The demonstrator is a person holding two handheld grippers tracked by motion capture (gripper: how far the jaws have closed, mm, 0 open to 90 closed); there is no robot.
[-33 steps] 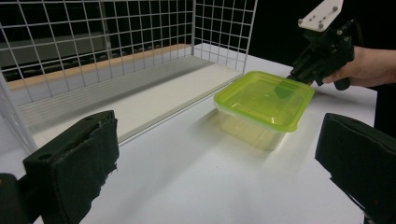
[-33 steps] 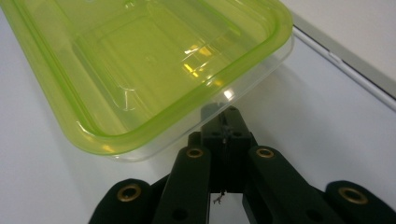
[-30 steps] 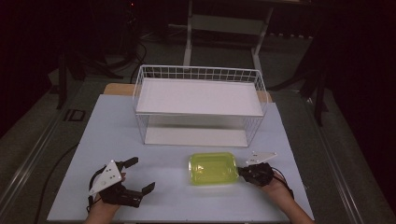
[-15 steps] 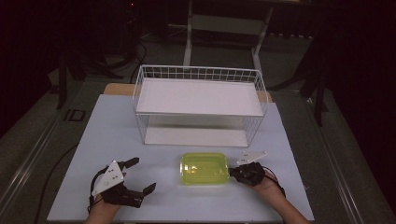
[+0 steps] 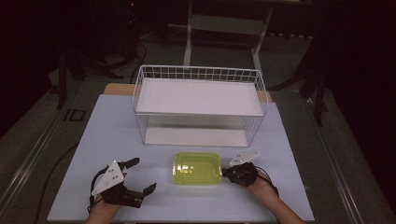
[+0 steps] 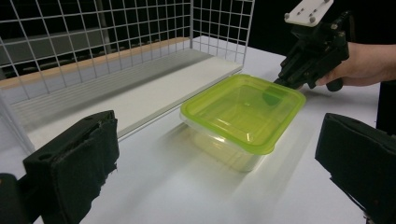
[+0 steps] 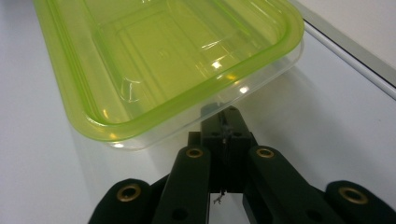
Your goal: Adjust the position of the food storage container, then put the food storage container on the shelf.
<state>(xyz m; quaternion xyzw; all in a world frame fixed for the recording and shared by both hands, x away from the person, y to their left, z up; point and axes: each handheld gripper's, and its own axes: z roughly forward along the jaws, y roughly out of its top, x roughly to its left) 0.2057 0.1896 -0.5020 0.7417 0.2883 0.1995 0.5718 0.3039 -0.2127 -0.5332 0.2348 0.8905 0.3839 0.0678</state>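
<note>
The right gripper (image 5: 227,171), jaws clamped on the rim of the green container (image 5: 197,168), steers it along the desk's (image 5: 299,196) front edge while the left gripper (image 5: 140,176) waits, jaws wide and empty.

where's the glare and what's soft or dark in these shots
High view: the room is dark beyond the lit table. Left gripper view: its own black pads are blurred up close, while the green container is sharp. Right gripper view: bright glints on the container's rim, and the right claw is shut under its edge.
</note>
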